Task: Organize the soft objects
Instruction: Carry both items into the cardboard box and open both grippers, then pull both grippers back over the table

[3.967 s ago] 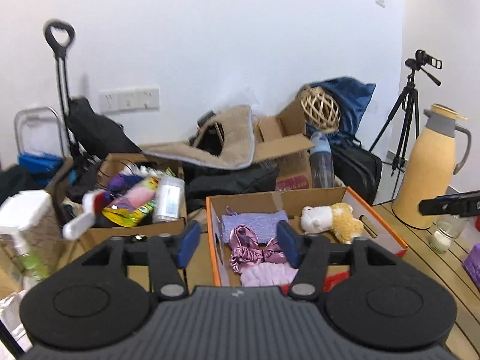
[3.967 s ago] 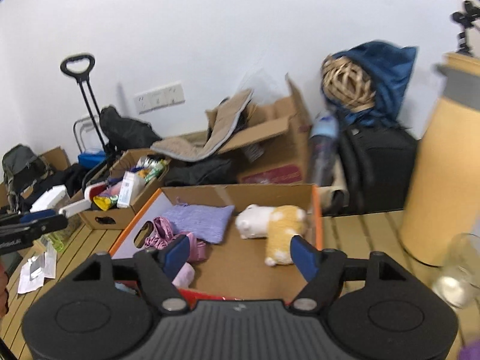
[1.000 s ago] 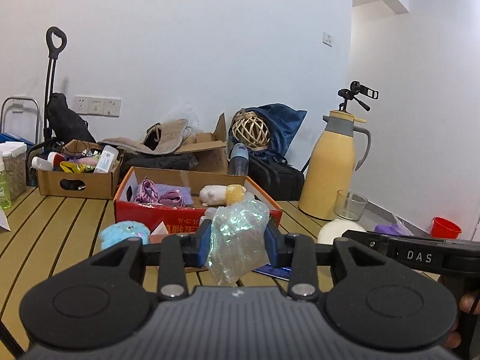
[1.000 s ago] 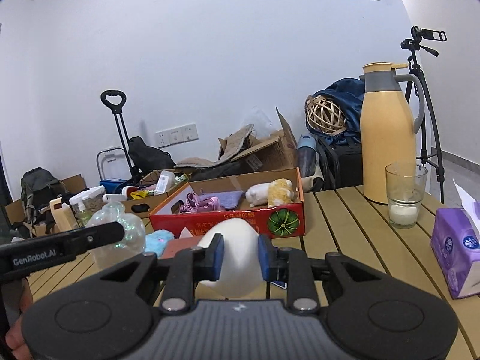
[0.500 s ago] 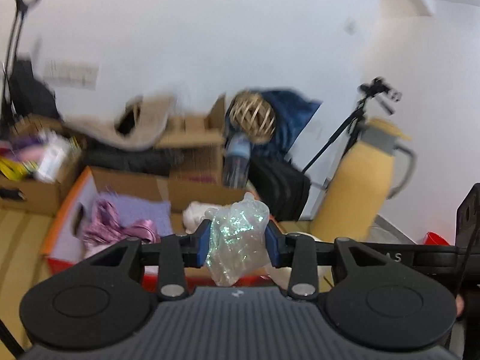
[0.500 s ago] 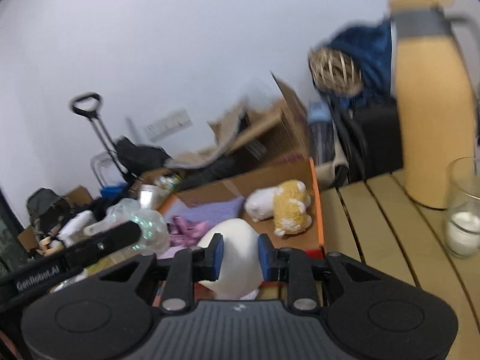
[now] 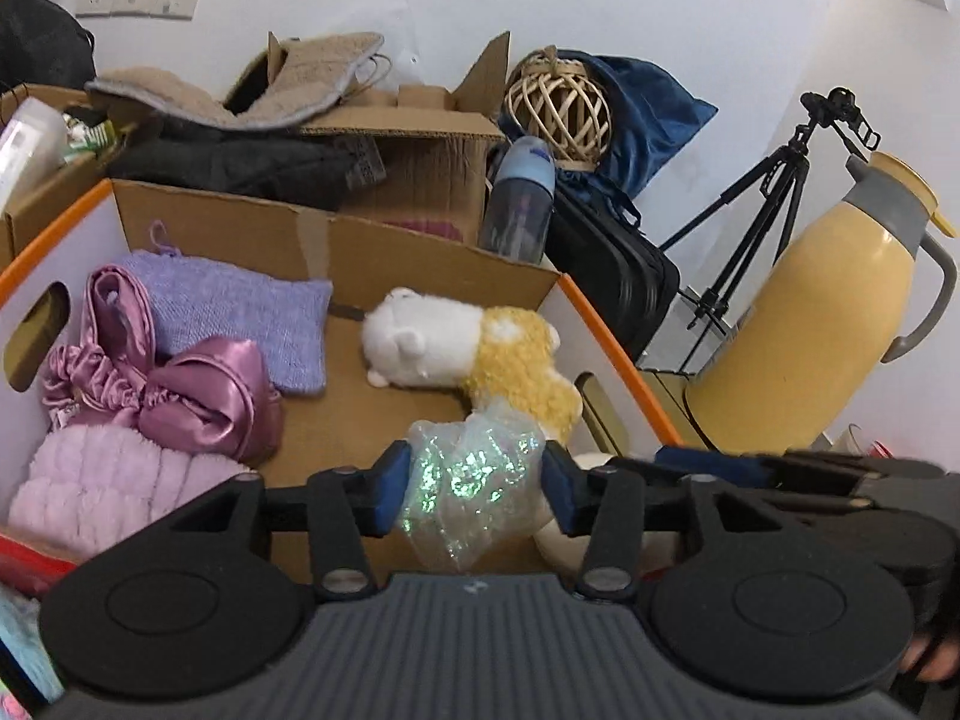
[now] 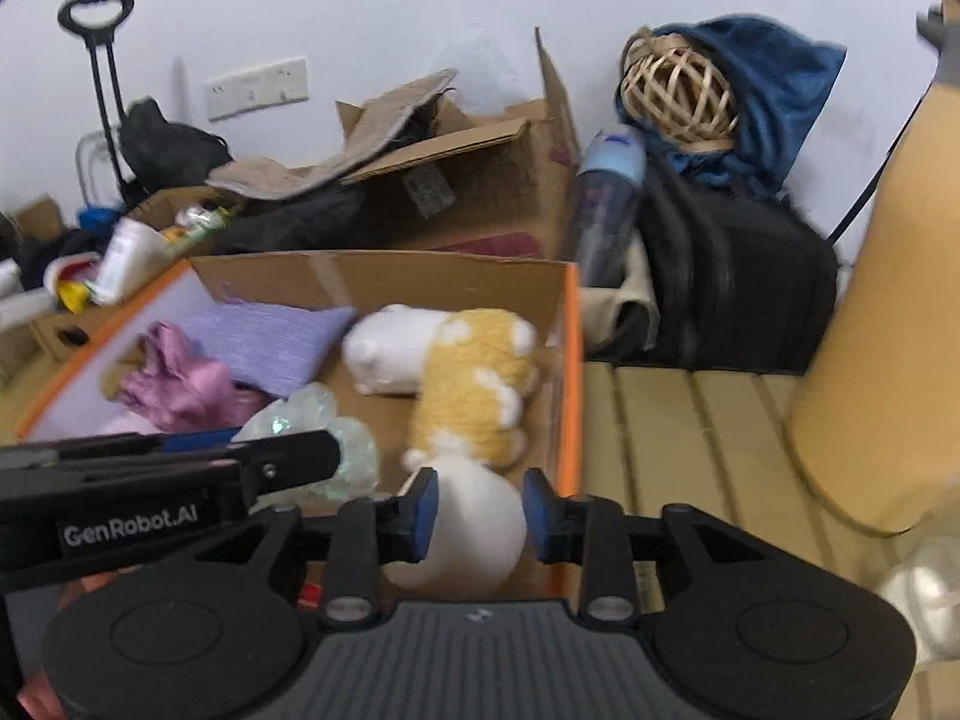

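My left gripper is shut on a crinkly iridescent plastic bag and holds it over the near part of the orange-rimmed cardboard box. My right gripper is shut on a white soft ball just over the box's near right corner. The box holds a white and yellow plush toy, a purple knitted cloth, a pink satin piece and a pale pink fluffy item. The bag also shows in the right wrist view, held by the left gripper's arm.
A yellow thermos stands on the slatted wooden table to the right. Behind the box are an open cardboard box, a blue-capped bottle, a black bag, a wicker ball and a tripod.
Both grippers have moved forward and down over the orange-rimmed box, each still holding its object. The box now fills the view.
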`<state>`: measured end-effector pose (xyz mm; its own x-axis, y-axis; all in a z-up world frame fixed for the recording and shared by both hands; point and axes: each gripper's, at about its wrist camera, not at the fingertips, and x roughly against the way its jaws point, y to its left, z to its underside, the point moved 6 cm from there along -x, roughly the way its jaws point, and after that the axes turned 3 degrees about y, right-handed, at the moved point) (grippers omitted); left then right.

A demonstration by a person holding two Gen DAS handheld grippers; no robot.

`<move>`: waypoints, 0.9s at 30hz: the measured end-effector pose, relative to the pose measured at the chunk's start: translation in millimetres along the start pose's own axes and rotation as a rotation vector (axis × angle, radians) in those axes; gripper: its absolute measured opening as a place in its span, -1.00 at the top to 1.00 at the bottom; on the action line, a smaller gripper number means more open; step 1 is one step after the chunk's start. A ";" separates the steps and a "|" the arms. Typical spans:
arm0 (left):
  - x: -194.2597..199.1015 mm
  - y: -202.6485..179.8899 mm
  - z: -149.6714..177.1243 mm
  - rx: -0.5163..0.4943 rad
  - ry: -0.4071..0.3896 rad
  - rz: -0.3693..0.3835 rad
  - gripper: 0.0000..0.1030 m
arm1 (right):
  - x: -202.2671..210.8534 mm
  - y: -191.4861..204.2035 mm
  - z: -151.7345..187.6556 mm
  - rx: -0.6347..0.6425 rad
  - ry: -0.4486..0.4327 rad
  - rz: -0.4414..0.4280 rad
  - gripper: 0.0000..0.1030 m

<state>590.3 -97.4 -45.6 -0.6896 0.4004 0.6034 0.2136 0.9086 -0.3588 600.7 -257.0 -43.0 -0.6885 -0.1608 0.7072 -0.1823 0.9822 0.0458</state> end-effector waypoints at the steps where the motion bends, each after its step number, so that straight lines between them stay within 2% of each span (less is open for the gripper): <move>1: 2.8 2.0 -0.5 0.004 0.001 0.008 -0.12 | 3.6 -0.3 -1.1 0.009 -0.005 -0.003 0.36; 2: 5.9 2.3 -2.5 0.004 -0.005 0.013 -0.21 | 10.3 -0.8 -3.2 0.011 -0.018 -0.009 0.32; 4: 18.0 1.1 -6.6 -0.019 -0.021 0.015 -0.28 | 27.8 -2.3 -9.2 0.014 -0.057 -0.001 0.04; 5: 24.9 -1.7 -8.8 -0.032 -0.027 0.012 -0.29 | 36.3 -3.1 -12.2 0.014 -0.075 0.001 -0.03; 9: 67.9 -13.3 -21.7 -0.089 -0.080 0.003 -0.33 | 68.5 -1.8 -23.5 0.015 -0.117 -0.010 -0.06; 11: 95.4 -19.2 -28.5 -0.132 -0.125 -0.020 -0.41 | 90.6 1.2 -26.1 0.029 -0.142 -0.006 -0.10; 15: 140.7 -27.3 -31.3 -0.172 -0.171 -0.078 -0.43 | 132.4 5.0 -26.7 0.021 -0.177 -0.017 -0.16; 18: 185.1 -31.9 -12.4 -0.229 -0.242 -0.129 -0.64 | 164.3 11.2 -13.7 0.013 -0.211 -0.032 -0.26; 21: 224.2 -33.4 21.2 -0.298 -0.309 -0.213 -0.66 | 201.8 22.3 18.4 0.020 -0.274 -0.078 -0.46; 23: 251.9 -36.5 48.0 -0.335 -0.352 -0.250 -0.71 | 223.1 28.2 43.2 0.023 -0.304 -0.071 -0.48; 26: 290.7 -40.6 87.5 -0.343 -0.405 -0.256 -0.91 | 254.2 39.2 80.1 0.032 -0.354 -0.046 -0.62; 27: 304.5 -41.1 102.5 -0.335 -0.418 -0.255 -0.92 | 265.2 43.2 94.2 0.035 -0.375 -0.040 -0.71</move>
<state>300.7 -25.0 79.9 -0.9476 0.1454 0.2845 0.1651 0.9852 0.0464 344.1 -266.4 80.1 -0.8882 -0.2296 0.3979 -0.2336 0.9715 0.0393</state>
